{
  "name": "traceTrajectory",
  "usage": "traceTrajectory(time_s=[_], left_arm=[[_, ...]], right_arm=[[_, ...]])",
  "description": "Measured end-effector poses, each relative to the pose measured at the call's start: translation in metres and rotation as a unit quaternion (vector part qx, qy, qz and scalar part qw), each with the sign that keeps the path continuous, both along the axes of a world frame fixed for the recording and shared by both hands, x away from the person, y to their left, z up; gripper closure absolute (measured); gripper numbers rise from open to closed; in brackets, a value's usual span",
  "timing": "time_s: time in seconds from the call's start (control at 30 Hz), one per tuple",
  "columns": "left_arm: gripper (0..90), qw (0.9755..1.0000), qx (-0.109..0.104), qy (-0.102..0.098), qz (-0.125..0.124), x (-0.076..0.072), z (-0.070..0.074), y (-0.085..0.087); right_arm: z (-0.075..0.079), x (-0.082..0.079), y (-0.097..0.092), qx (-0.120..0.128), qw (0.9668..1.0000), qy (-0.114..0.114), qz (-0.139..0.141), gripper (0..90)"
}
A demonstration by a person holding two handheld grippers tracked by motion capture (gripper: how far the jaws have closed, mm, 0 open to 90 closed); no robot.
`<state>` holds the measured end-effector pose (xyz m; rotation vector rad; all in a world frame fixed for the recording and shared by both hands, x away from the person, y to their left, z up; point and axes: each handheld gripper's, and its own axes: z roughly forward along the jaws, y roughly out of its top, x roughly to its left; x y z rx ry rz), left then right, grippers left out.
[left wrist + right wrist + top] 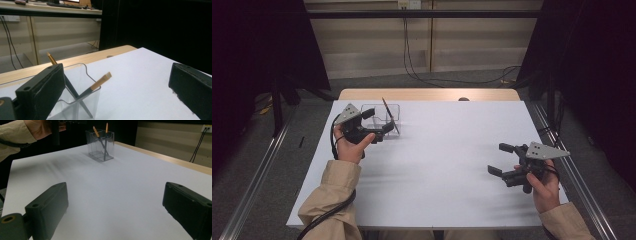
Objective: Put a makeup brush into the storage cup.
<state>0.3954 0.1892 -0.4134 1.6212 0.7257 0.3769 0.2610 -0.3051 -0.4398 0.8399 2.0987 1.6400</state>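
Observation:
A clear plastic holder (384, 112) stands at the back left of the white table (447, 150). Two dark pencils with orange ends lean crossed inside it (100, 82) (95, 131). My left gripper (378, 120) is open right beside the holder, held in a person's hand. In the left gripper view the holder (80, 100) sits just past the left jaw, and nothing lies between the jaws (116, 75). My right gripper (501, 159) is open and empty at the front right, low over the table. From the right gripper view (115, 195) the holder (100, 145) is far off.
A wooden tabletop edge (427, 94) shows behind the white sheet, with a small dark knob (463, 99) on it. Metal rails (257, 175) run along both sides. Cables (452, 80) lie on the floor behind. Black curtains hang left and right.

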Motion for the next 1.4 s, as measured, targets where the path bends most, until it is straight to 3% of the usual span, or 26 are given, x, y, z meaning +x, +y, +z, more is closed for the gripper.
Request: traceTrajectory(time_s=[0.47, 0.9, 1.0, 1.4], left_arm=[[0.4, 0.9998, -0.009, -0.003, -0.018, -0.016, -0.003, 0.003], [0.0, 0.9992, -0.004, -0.006, -0.039, -0.032, -0.007, 0.005], [0.0, 0.999, 0.008, -0.007, -0.044, -0.035, -0.008, 0.005], [0.0, 0.9981, 0.008, -0.004, -0.062, -0.045, -0.013, 0.01]], right_arm=[[0.0, -0.001, 0.0, -0.002, 1.0, 0.0, 0.0, 5.7], [0.001, -0.002, 0.0, -0.004, 1.0, 0.0, 0.0, 5.7], [0.001, -0.003, 0.0, -0.004, 1.0, 0.0, 0.0, 5.7], [0.001, -0.004, -0.001, -0.004, 1.0, -0.002, -0.002, 5.7]])
